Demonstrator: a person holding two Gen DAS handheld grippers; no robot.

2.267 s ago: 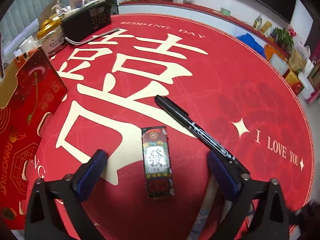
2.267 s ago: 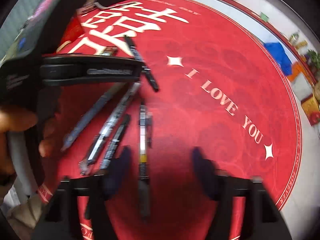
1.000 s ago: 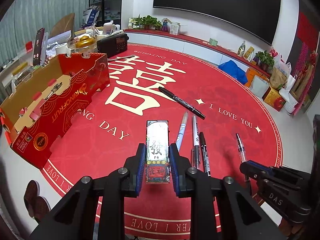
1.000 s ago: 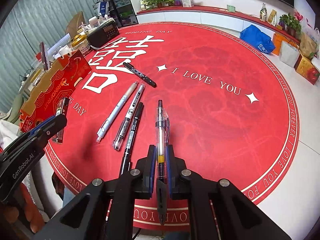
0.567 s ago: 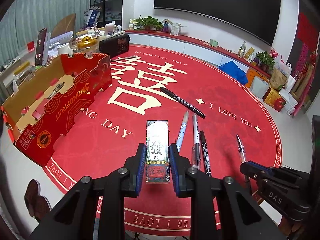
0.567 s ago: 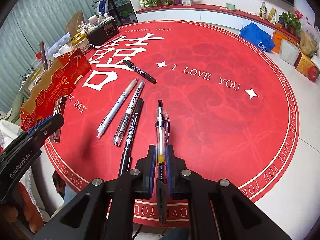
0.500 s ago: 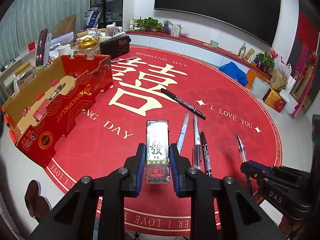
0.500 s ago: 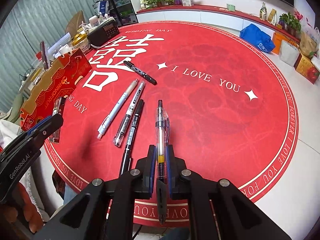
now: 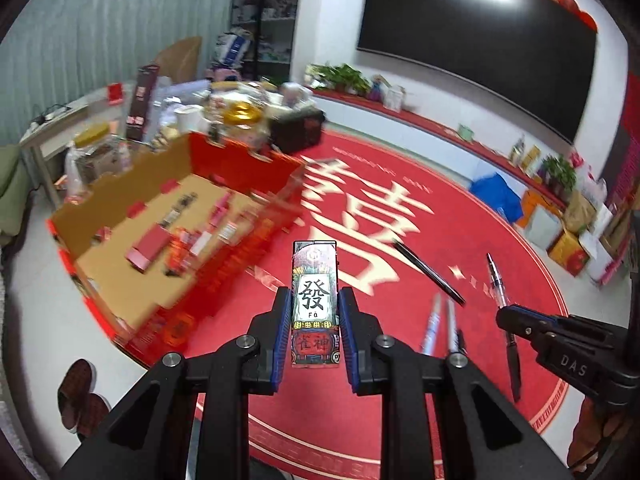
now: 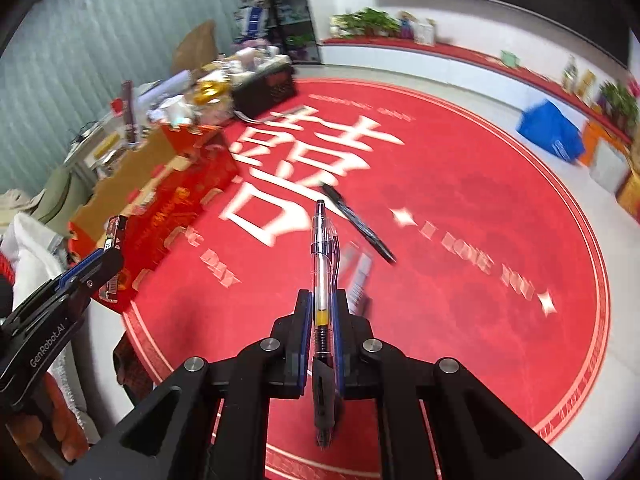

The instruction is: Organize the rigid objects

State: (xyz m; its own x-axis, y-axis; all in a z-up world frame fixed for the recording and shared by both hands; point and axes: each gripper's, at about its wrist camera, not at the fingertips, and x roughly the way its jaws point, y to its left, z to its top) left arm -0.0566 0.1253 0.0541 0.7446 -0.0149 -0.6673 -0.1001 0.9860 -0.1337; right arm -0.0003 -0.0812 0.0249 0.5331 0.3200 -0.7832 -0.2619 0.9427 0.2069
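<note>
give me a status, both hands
Left tongs shut on lighter. Right tongs shut on clear pen. Open red box ahead-left, nothing between.

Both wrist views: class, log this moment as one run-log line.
left gripper: shut on mahjong-print lighter | right gripper: shut on clear gel pen | red cardboard tray: ahead left

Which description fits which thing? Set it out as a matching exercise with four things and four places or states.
Things:
1. clear pen
2. printed lighter
3. black marker
4. cardboard box

Places or states:
A. lying loose on the red mat
B. clamped in the left gripper
C. open-topped, small items inside
D. clamped in the right gripper

Pairs: 1-D, 2-B, 3-A, 4-C
</note>
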